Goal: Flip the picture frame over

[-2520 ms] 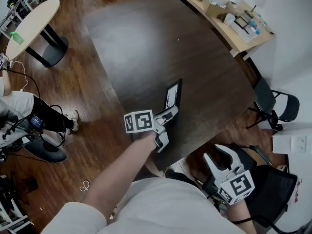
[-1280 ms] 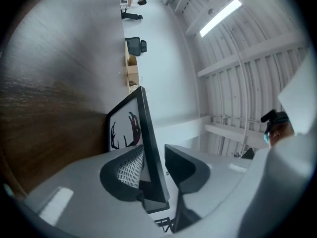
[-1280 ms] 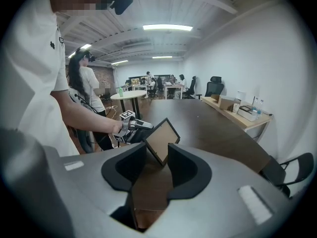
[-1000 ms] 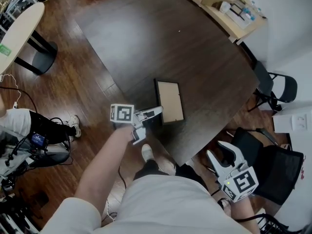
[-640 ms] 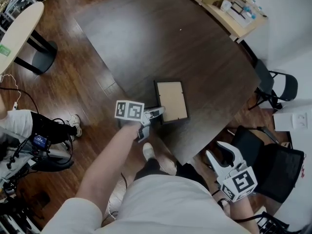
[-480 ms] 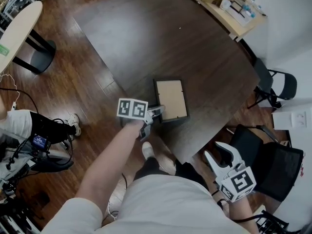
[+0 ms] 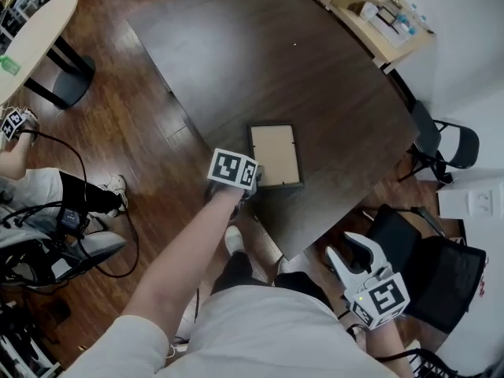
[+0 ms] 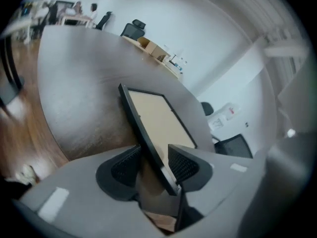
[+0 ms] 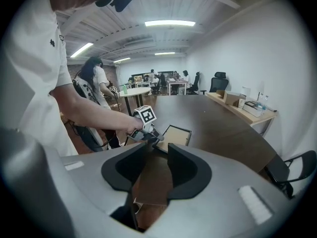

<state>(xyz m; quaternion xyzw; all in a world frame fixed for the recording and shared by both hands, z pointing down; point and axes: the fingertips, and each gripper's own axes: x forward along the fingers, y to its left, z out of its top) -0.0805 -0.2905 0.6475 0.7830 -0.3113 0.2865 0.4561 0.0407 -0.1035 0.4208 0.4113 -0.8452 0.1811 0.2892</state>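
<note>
The picture frame (image 7: 274,154) lies flat near the dark table's (image 7: 260,61) near edge, with its tan backing up and a black rim around it. My left gripper (image 7: 250,181) is at the frame's near left corner. In the left gripper view the frame's (image 8: 156,119) black edge runs between the jaws of that gripper (image 8: 153,165). The jaws are opening and gaps show beside the pads. My right gripper (image 7: 354,257) hangs off the table at the lower right, open with nothing in it. Its own view shows the frame (image 9: 178,134) and the left gripper (image 9: 148,131) ahead.
A light wooden desk (image 7: 370,22) with boxes and small items stands at the far right. Black chairs (image 7: 441,144) sit by the table's right side. A round pale table (image 7: 39,38) and a seated person (image 7: 31,187) are at the left, over wooden floor.
The frame stood on edge in my left gripper, then came down flat with its backing up. The left gripper sank toward the table's edge and its jaws loosened. The right gripper stayed still.
</note>
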